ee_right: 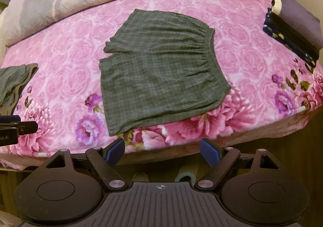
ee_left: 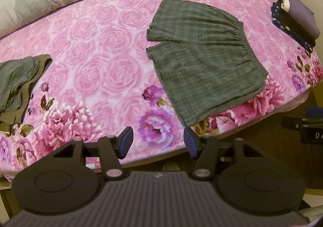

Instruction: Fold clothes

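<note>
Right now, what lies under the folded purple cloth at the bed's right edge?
The folded purple cloth tops a stack: a dark navy floral garment and a cream ribbed edge show; anything deeper is covered.

Left of the checked shorts point(ee_right: 159, 67), the crumpled grey clothes point(ee_left: 14, 85) run off the picture's edge, so I can't tell what they are. Right of the shorts, the folded stack point(ee_right: 292, 31) is cut off; its layers blur together.
</note>
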